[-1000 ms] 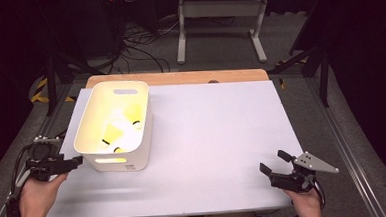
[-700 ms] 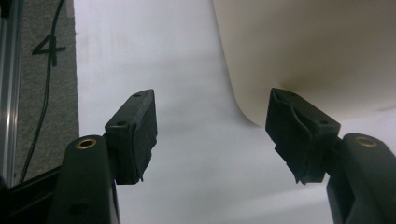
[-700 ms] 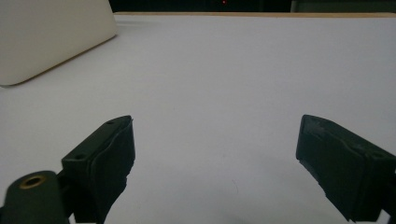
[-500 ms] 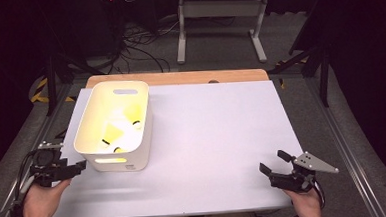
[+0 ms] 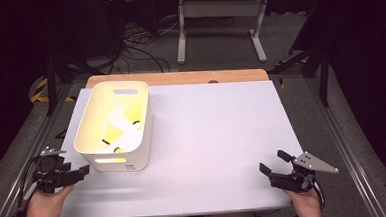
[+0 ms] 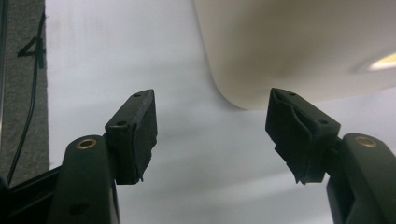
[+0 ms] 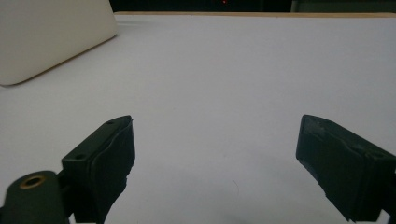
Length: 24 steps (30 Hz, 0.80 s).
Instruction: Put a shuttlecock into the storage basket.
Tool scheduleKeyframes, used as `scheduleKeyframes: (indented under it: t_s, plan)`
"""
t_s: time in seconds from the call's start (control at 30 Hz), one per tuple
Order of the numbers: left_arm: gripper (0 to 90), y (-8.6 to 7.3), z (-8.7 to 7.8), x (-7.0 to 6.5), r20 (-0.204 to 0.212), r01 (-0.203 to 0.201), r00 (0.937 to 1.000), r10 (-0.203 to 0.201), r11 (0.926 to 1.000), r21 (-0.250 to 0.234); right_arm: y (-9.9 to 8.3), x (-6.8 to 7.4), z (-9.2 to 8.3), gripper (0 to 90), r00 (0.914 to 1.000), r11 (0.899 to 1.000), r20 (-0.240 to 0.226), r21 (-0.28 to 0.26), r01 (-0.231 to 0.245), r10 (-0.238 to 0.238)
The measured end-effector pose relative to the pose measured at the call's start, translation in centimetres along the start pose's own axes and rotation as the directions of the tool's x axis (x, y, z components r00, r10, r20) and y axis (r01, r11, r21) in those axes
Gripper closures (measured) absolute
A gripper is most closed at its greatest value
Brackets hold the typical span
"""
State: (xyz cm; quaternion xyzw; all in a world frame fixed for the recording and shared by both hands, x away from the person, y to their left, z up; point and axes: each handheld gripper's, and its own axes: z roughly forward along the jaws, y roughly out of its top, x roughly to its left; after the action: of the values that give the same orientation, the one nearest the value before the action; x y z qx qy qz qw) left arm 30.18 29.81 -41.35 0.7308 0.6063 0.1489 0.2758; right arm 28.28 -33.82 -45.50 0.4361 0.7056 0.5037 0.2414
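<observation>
A white plastic bin [image 5: 142,136] with handle slots stands on the left of the white table [image 5: 217,127]. Inside it lie small yellow pieces [image 5: 113,130], too small to make out. My left gripper [image 5: 81,172] hovers just off the bin's near left corner, open, with nothing between its fingers. In the left gripper view the left gripper [image 6: 215,135] points at the bin's rounded lower corner [image 6: 299,46]. Near the front right edge my right gripper [image 5: 274,162] is open and empty. In the right gripper view the right gripper [image 7: 224,158] faces bare table, with the bin [image 7: 46,37] far off.
A wooden strip [image 5: 179,77] runs along the table's far edge. Metal rails [image 5: 343,145] border both sides. Cables and a stand's legs [image 5: 216,17] lie on the dark floor beyond. The table's middle and right are bare white surface.
My left hand has drawn back slightly toward the near edge of the table, its gripper still open. The right hand and the bin have not moved.
</observation>
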Motion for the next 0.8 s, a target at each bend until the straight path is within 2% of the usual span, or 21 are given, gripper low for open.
scheduleKeyframes:
  t_s: [0.2,0.8]
  plan:
    - [35.1,-0.3,0.0,-0.7,0.010,-0.019,0.9998,0.019,0.9997,-0.014,0.0,0.0,0.0,12.5,1.0000,1.000,-0.001,0.000,-0.001,0.001]
    - [33.9,-1.5,0.4,-2.0,0.049,-0.025,0.9984,0.028,0.9970,-0.074,0.0,0.1,0.0,12.5,1.0000,1.000,-0.001,-0.001,0.000,0.000]
